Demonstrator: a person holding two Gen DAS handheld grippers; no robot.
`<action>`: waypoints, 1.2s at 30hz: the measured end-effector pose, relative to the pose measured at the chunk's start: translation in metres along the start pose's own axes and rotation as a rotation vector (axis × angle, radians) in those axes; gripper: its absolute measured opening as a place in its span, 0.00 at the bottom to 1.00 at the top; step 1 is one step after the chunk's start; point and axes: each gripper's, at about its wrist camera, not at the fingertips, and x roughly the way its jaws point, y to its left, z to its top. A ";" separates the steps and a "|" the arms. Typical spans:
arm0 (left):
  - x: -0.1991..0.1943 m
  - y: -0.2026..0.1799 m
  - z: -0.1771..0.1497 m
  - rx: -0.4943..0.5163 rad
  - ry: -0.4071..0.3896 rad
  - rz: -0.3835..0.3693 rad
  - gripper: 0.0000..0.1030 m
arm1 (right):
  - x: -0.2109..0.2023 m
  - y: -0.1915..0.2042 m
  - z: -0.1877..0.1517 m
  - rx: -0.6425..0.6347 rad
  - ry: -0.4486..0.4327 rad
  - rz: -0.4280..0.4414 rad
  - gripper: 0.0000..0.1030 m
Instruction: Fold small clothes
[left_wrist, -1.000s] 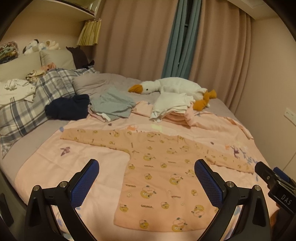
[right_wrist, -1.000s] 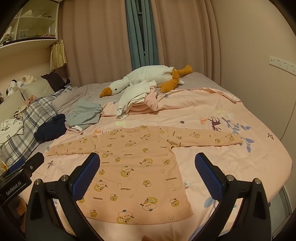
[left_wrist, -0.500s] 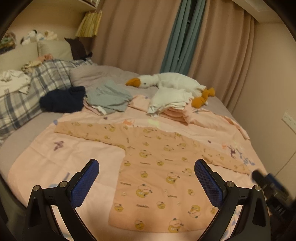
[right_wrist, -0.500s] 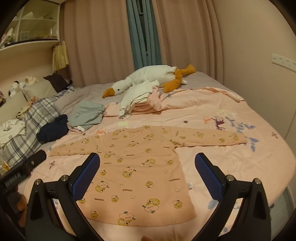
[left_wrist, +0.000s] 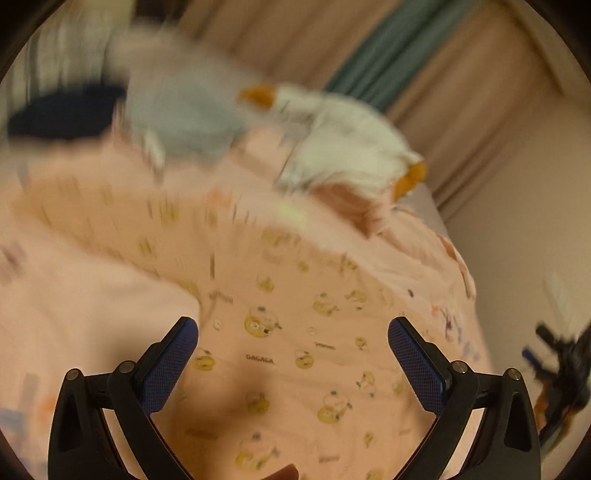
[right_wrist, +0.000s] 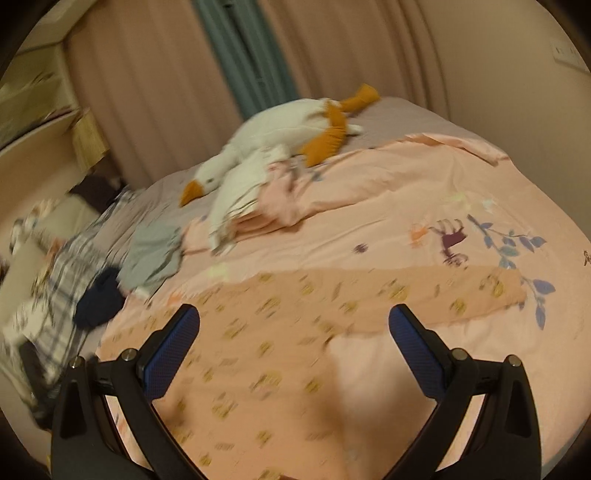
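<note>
A small peach long-sleeved shirt (left_wrist: 295, 332) with yellow cartoon prints lies flat on the pink bedspread, sleeves spread out; it also shows in the right wrist view (right_wrist: 280, 354). My left gripper (left_wrist: 293, 345) is open and empty, low over the shirt's body. My right gripper (right_wrist: 293, 339) is open and empty, low over the shirt's right side, with the right sleeve (right_wrist: 461, 291) stretching away beyond it. The right gripper shows blurred at the far right of the left wrist view (left_wrist: 565, 365). Both views are motion-blurred.
A white plush goose (right_wrist: 280, 129) lies at the back of the bed beside a pile of white and pink clothes (right_wrist: 255, 199). Grey-green (right_wrist: 155, 254) and navy (right_wrist: 99, 302) garments and a plaid pillow (right_wrist: 62, 280) lie at the left. The wall stands close on the right.
Both grippers have dropped down and forward towards the shirt, which now fills more of each view. The jaws have stayed open. The shirt has not moved.
</note>
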 end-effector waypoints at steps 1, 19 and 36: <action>0.025 0.018 0.004 -0.054 0.040 -0.019 0.99 | 0.006 -0.011 0.007 0.013 0.002 -0.017 1.00; 0.111 0.018 -0.036 0.149 0.121 0.183 0.76 | 0.069 -0.310 -0.046 0.734 0.130 -0.192 0.80; 0.109 0.035 -0.033 0.076 0.014 0.305 0.19 | 0.079 -0.305 -0.032 0.679 0.023 -0.240 0.08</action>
